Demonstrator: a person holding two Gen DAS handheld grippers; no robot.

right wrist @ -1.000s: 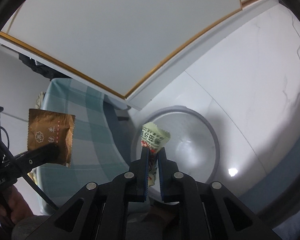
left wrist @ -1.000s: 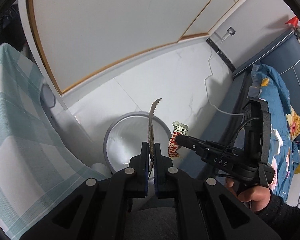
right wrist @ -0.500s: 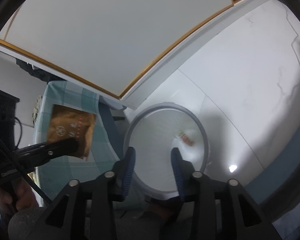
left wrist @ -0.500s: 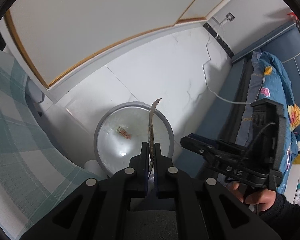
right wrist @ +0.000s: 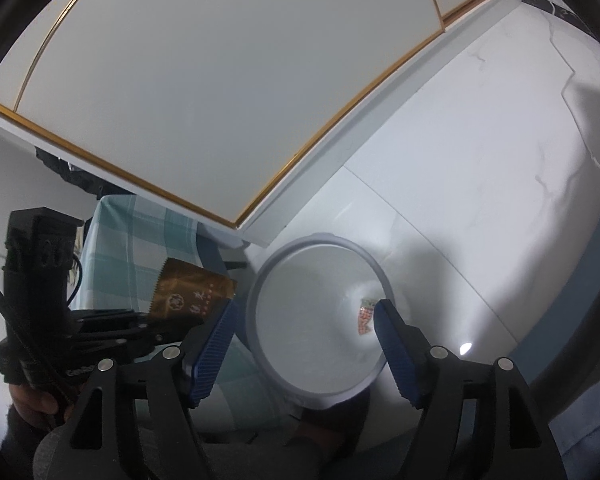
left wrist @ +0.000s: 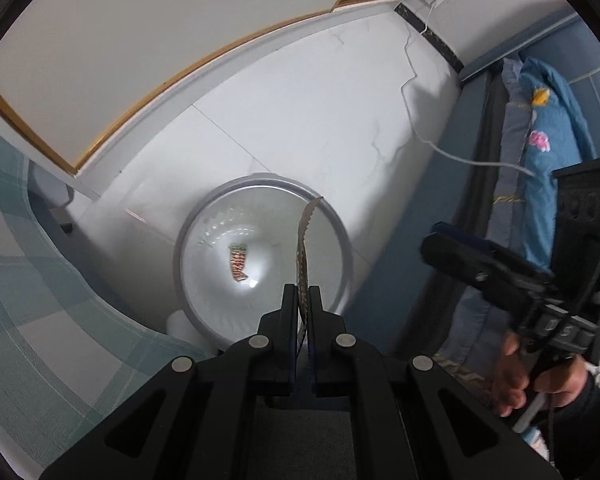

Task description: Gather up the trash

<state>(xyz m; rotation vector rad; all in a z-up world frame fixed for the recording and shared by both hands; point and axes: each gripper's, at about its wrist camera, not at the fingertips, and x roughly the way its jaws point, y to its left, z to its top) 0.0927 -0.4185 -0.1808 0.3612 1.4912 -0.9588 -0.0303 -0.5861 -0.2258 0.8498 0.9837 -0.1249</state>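
Left fingers pinch a brown, serrated-edged wrapper, seen edge-on.

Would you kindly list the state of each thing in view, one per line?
Left gripper: shut on the brown wrapper, above the bin.
Right gripper: jaws opening, nothing between them.
Red-patterned wrapper: lying at the bin's bottom.
Bin: open-topped, white-lined, on the floor.
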